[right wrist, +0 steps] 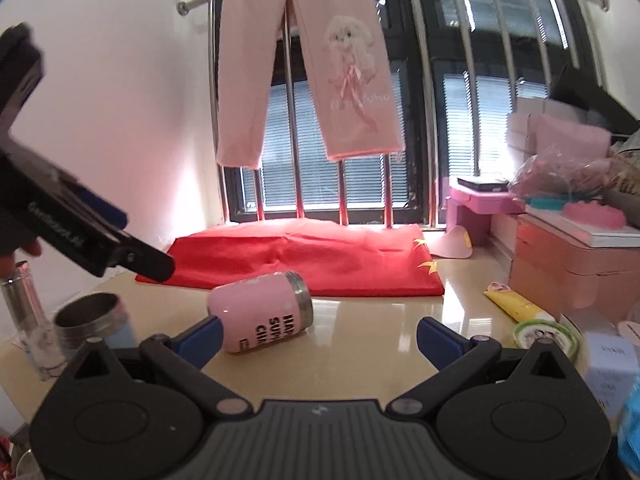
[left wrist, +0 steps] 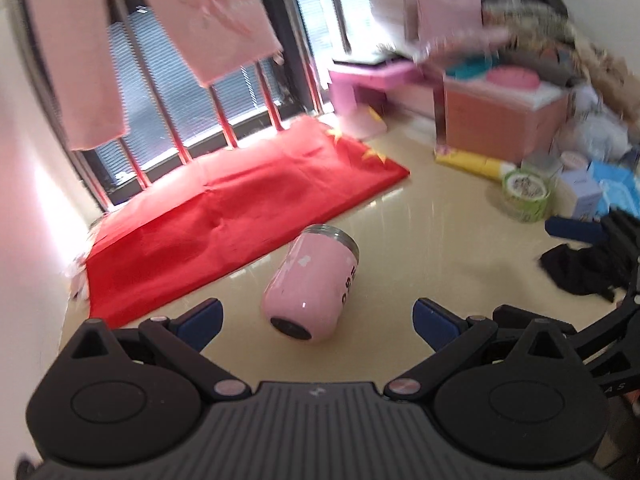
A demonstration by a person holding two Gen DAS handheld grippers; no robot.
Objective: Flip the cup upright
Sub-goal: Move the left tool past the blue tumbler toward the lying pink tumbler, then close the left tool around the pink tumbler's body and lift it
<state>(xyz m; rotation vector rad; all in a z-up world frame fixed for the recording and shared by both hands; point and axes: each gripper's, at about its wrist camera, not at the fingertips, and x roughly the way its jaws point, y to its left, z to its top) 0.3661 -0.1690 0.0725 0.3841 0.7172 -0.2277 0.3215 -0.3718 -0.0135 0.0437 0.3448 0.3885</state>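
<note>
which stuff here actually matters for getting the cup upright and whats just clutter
For the job: pink cup lying on its side; left gripper and right gripper, both open.

Lying about: red flag, yellow tube, green tape roll, steel cup.

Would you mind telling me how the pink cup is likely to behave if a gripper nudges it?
The cup lies on its side on the glossy table, so it may roll. Its body tapers toward the base, so it would probably curve rather than roll straight. Its shiny coating looks slippery.

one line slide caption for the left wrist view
Open left claw faces the pink cup lying on its side on the table.
</note>
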